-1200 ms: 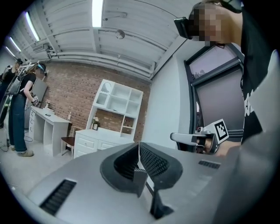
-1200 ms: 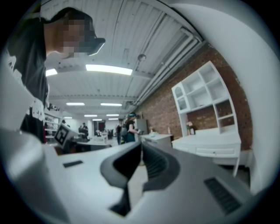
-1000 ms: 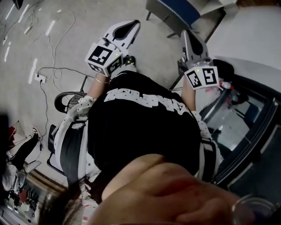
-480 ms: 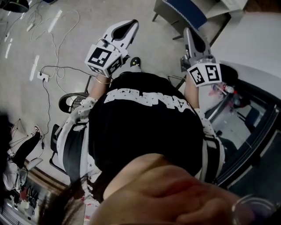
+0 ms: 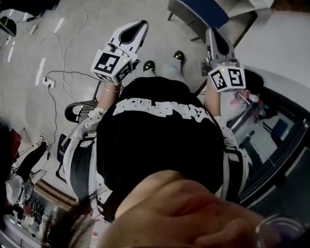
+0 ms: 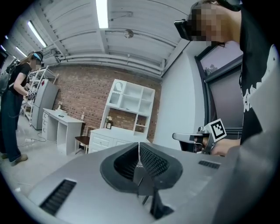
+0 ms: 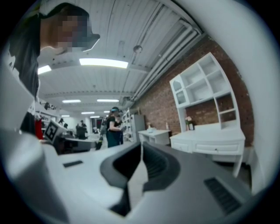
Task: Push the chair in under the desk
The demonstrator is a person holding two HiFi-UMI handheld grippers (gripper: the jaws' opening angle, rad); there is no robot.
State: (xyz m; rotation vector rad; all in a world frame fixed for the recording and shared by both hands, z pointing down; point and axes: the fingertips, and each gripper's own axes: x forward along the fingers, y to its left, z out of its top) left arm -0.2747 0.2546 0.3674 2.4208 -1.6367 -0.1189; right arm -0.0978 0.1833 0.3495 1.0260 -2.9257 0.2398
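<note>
In the head view a chair with a blue seat (image 5: 202,10) stands on the floor at the top, ahead of both grippers. Next to it on the right lies a white surface (image 5: 283,43); whether it is the desk I cannot tell. My left gripper (image 5: 138,28) and right gripper (image 5: 214,38) are held up in front of the person's black shirt, both shut and empty, touching nothing. The left gripper (image 6: 139,164) points at a brick wall with white desks (image 6: 61,118) and a small brown seat (image 6: 82,140). The right gripper (image 7: 141,148) points at a white desk with a hutch (image 7: 210,140).
Cables and a power strip (image 5: 47,83) lie on the floor at the left, with a dark round-based object (image 5: 77,110) near them. A glass-topped dark frame (image 5: 271,140) runs along the right. The person's shoes (image 5: 164,60) show between the grippers. Another person (image 6: 13,113) stands far left.
The view has shifted slightly and the person's shoes have come into sight between the grippers. Both grippers keep about the same pose, still shut.
</note>
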